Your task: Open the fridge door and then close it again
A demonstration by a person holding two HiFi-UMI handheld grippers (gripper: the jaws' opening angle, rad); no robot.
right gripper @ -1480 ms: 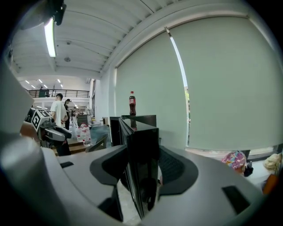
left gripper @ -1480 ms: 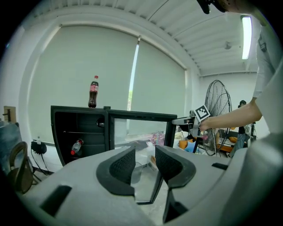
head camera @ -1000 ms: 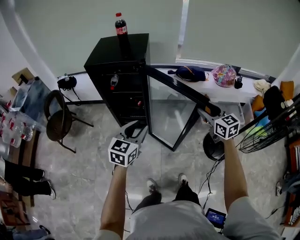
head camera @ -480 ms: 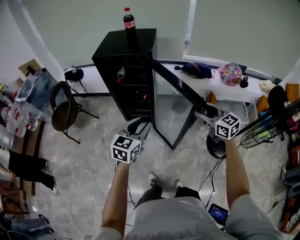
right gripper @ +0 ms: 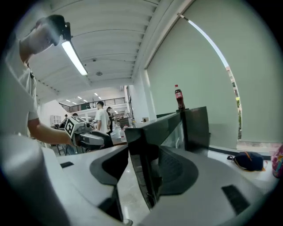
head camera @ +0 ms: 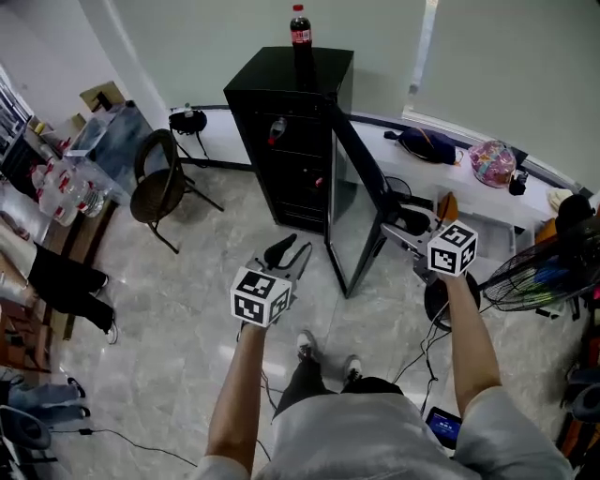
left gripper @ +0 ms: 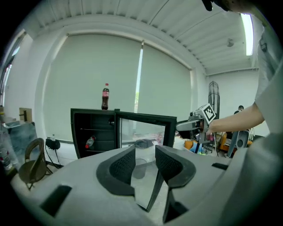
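Fridge door (head camera: 361, 192), clamped at its free edge by R gripper (head camera: 401, 228), has been swung inward vs. a sec. ago, so closing is judged under way; L gripper (head camera: 287, 251) is held part-open, empty.

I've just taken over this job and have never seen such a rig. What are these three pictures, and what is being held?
There is no robot: a person holds a two-jaw gripper in each hand. The head view looks down from a camera on the person's head. It shows a black fridge with a bottle on top and its glass door standing open. The other two pictures come from cameras riding on the grippers, each looking along its own jaws. The marked cubes are parts of the grippers. The right gripper is closed on the free edge of the door. The left gripper is open and holds nothing; the door only shows beyond it.
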